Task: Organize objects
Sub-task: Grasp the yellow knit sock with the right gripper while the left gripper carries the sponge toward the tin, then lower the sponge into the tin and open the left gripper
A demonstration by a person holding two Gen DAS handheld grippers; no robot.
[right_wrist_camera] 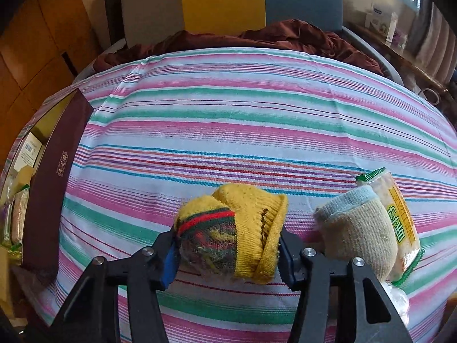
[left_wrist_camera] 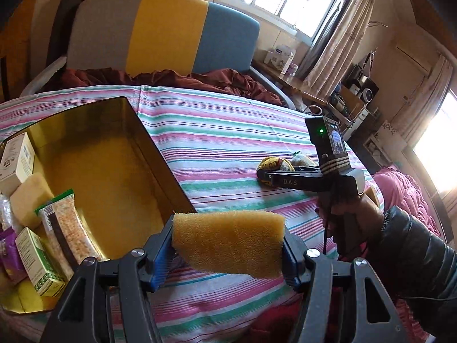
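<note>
Your left gripper (left_wrist_camera: 228, 245) pinches a yellow sponge (left_wrist_camera: 228, 241) crosswise between its blue pads (left_wrist_camera: 162, 263), the foam squeezed a little at each end, and holds it in the air just off the near right corner of the gold tin (left_wrist_camera: 114, 171). That tin lies open on the striped sheet (left_wrist_camera: 222, 131), its far half bare; along its left side you have a white box (left_wrist_camera: 17, 160), a pale block (left_wrist_camera: 31, 197), a cracker pack (left_wrist_camera: 67, 228), a green box (left_wrist_camera: 38, 263) and a purple packet (left_wrist_camera: 10, 254), crowded together and overlapping. Your right gripper (right_wrist_camera: 228, 250) clamps a yellow sock roll (right_wrist_camera: 232, 228) with red and green bands, its jaws pressed into the knit on both sides; whether the roll rests on the sheet or sits just above it, you cannot tell. From the left camera this gripper shows well to the right of the tin, low over the sheet. Right of the yellow roll, further from the tin, a beige sock roll (right_wrist_camera: 357, 228) with a blue cuff leans against a second cracker pack (right_wrist_camera: 400, 223). From the right camera, the tin's maroon wall (right_wrist_camera: 51, 188) stands at the far left.
</note>
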